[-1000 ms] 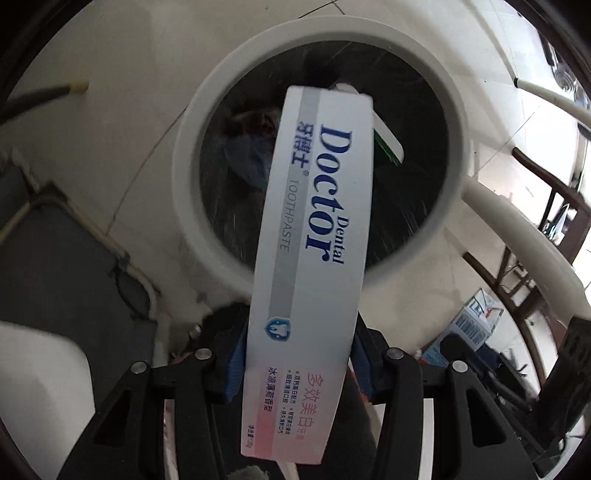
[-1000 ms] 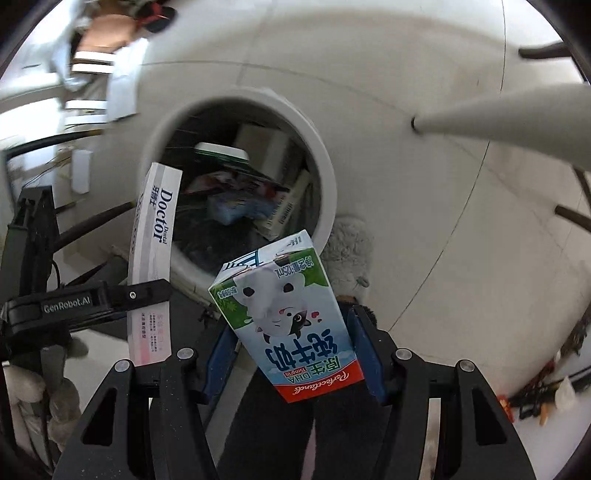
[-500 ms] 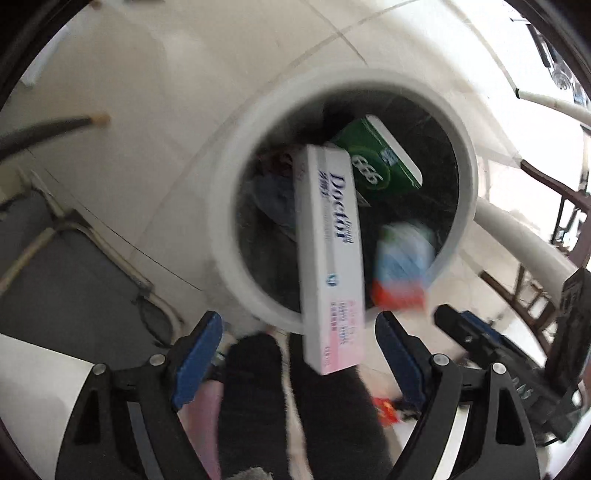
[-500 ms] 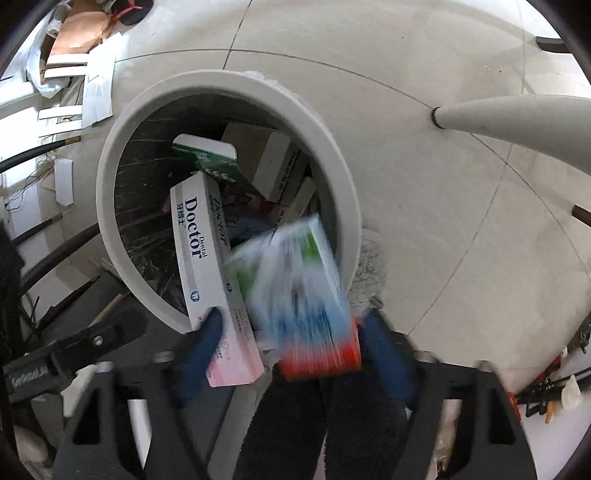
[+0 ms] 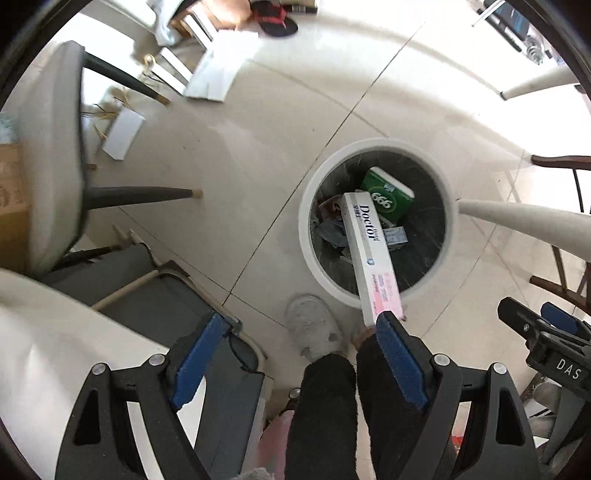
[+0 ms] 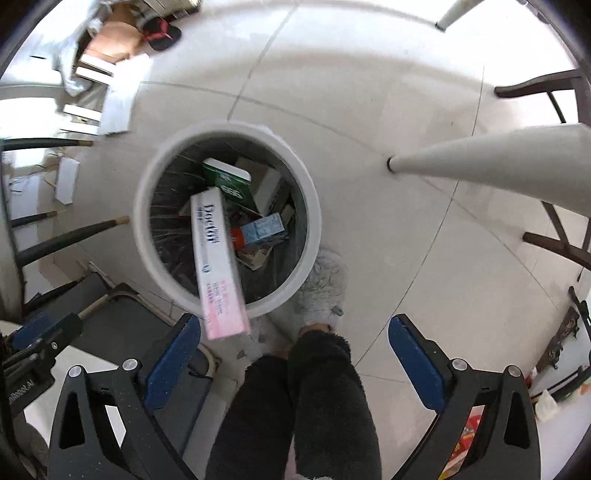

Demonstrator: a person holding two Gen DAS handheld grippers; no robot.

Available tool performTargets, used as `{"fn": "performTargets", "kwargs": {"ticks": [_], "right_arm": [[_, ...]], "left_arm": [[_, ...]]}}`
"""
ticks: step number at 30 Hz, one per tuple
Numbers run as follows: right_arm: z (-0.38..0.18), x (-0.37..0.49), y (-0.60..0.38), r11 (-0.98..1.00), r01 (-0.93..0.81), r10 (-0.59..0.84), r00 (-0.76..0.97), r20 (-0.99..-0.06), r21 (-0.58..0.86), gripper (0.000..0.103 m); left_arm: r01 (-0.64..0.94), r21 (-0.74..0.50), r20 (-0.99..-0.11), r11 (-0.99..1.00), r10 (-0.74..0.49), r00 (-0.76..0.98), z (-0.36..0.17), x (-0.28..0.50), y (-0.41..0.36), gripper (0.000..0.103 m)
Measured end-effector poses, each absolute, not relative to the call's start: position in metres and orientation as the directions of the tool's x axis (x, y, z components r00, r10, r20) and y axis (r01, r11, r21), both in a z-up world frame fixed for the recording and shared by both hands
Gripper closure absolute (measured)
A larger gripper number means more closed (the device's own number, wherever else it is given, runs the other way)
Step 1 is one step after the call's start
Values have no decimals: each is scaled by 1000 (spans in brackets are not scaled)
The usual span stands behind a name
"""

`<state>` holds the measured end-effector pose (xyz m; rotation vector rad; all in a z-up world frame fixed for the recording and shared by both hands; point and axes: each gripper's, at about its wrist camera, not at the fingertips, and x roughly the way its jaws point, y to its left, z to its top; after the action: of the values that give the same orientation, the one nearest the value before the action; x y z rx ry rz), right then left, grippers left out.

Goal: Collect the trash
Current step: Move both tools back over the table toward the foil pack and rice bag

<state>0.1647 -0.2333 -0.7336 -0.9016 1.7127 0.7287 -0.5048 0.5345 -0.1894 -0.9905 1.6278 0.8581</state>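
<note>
Jaws on both your left gripper [image 5: 301, 352] and right gripper [image 6: 295, 356] have just opened empty; toothpaste box [image 6: 218, 262] leans over the bin [image 6: 146, 236] rim, so nudge it fully inside.

"Doctor" on the toothpaste box [image 5: 370, 254]; "999" on the green box [image 5: 388, 197].

A lived-in home room: pale tiled floor [image 5: 280, 122], a round white bin [image 6: 147, 221] holding household packaging such as a toothpaste box [image 6: 218, 258], cushioned chair [image 5: 51, 162] on dark legs, white furniture legs [image 6: 480, 162], a dark wooden chair [image 6: 554, 229], a sandal [image 5: 275, 20], loose papers [image 5: 218, 74], and a person's fluffy slipper [image 6: 321, 288].
</note>
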Motion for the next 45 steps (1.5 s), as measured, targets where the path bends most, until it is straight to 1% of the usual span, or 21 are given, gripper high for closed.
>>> {"fn": "performTargets", "kwargs": {"ticks": [1,6,16,20,23,27,30,34,36,37,41,43,45], "right_arm": [[-723,165,-234,533,-845,-219,-191,-957,47,0],[-652,157,-244,510,-858,-186,-167,-968,50,0],[-490,146,-265,495,-866,-84,-124,-989,67,0],[-429,142,-271,482,-871,-45,-135,-990,96,0],[-384,143,-271,487,-862,-6,-162,-987,139,0],[-327,152,-265,508,-839,76,-181,-981,194,0],[-297,166,-257,534,-809,131,-208,-969,246,0],[-261,196,-236,548,-787,205,-201,-958,283,0],[-247,219,-223,558,-774,239,-196,-951,299,0],[-242,230,-218,564,-768,251,-190,-949,303,0],[-237,298,-189,617,-732,285,-136,-949,290,0],[-250,338,-172,651,-702,284,-127,-950,289,0],[-262,383,-150,680,-677,277,-119,-954,282,0]], "left_arm": [[-908,61,-969,414,-193,-152,-178,-508,535,8],[-915,42,-977,400,-175,-122,-119,-518,529,8],[-906,34,-997,423,-43,-57,15,-530,510,8],[-901,15,-1000,433,-8,-21,65,-533,511,8],[-896,25,-999,443,46,-5,102,-531,515,8],[-888,48,-985,457,167,32,149,-518,524,8],[-884,78,-963,461,266,54,179,-493,539,8],[-881,121,-915,457,395,79,215,-450,562,7],[-877,121,-906,464,413,94,223,-426,575,5],[-873,125,-905,471,416,95,226,-414,586,0],[-849,170,-910,500,411,60,229,-346,623,0],[-822,180,-917,541,394,59,227,-304,642,0],[-763,223,-916,607,398,50,216,-259,660,0]]}}
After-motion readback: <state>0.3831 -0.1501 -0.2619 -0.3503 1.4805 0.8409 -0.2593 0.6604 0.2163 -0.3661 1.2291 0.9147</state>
